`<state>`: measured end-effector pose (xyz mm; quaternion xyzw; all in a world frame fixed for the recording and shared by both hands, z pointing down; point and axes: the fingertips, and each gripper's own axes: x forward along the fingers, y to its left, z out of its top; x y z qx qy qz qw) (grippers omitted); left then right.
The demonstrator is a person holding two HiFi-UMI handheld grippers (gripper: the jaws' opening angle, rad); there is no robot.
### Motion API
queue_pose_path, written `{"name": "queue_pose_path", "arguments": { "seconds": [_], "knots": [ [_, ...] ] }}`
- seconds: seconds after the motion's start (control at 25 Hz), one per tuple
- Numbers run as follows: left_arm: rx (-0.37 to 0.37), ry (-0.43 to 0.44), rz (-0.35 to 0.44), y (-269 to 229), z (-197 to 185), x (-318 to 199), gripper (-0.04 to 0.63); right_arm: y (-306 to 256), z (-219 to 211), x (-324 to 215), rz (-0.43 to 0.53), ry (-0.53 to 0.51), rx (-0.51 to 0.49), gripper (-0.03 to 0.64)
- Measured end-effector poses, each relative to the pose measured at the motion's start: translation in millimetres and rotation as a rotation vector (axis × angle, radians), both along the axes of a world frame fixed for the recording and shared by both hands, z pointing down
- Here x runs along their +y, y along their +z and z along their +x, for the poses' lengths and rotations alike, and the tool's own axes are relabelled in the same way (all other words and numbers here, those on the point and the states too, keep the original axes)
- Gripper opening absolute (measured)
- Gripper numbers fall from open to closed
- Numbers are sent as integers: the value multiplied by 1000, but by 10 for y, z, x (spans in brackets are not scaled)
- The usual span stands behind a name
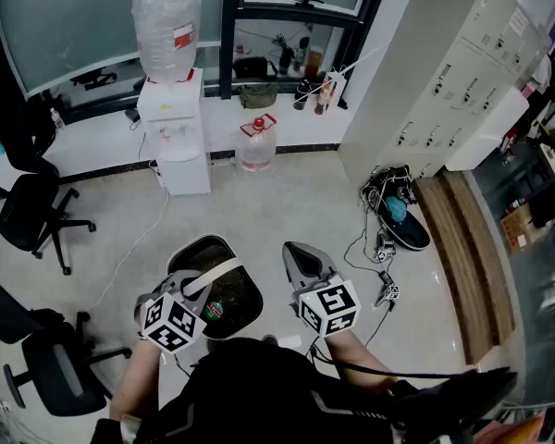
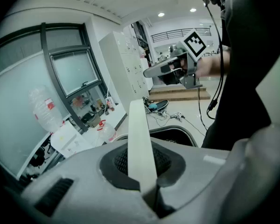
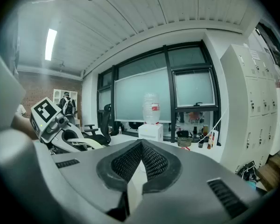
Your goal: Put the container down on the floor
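- Office room with a pale tiled floor [image 1: 287, 202], frosted windows [image 1: 92, 17] along the far wall and grey lockers [image 1: 444, 81] on the right.
- By the window-wall edge of the floor there's a white water dispenser [image 1: 178, 128] with a big clear bottle [image 1: 166, 26] on top. A smaller jug [image 1: 256, 144] with a red cap stands just beside it.
- A couple of black office chairs [image 1: 37, 215] are along the left edge, and a messy tangle of cables [image 1: 381, 234] lies near the foot of the lockers.
- The container [image 1: 224, 289] is a black bin with a pale rim. It's out in the open part of the floor, well away from the wall edges, right in front of the person and under the left claw [image 1: 203, 283].
- The left claw is clamped tight on the bin's white strap handle [image 2: 141, 139]. In the left gripper view that strap runs straight up out of the pinched jaws, with the bin's rim just behind it.
- Honestly can't tell whether the bin's bottom is touching the floor or hanging off the handle.
- The right claw [image 1: 298, 255] is just beside the bin's right side without touching it. Its jaws are fully closed with nothing in them, and it points toward the windows.
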<state>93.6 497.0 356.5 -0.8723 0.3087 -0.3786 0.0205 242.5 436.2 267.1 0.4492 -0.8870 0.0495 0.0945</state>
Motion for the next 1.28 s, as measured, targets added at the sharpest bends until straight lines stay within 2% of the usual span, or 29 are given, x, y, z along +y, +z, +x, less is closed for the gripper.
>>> {"name": "queue_pose_path", "arguments": {
  "seconds": [0.44,0.72,1.28],
  "knots": [
    [16,-26,-17,-2,-97,31,15,-12,-56,15,7,-3,11,-2],
    [38,-48,-22,22,-204,44,15,16,-125,27,-9,-1,-23,-2],
    [70,-55,-45,123,-733,-12,15,138,-634,-13,-31,30,-20,-2]
  ]
}}
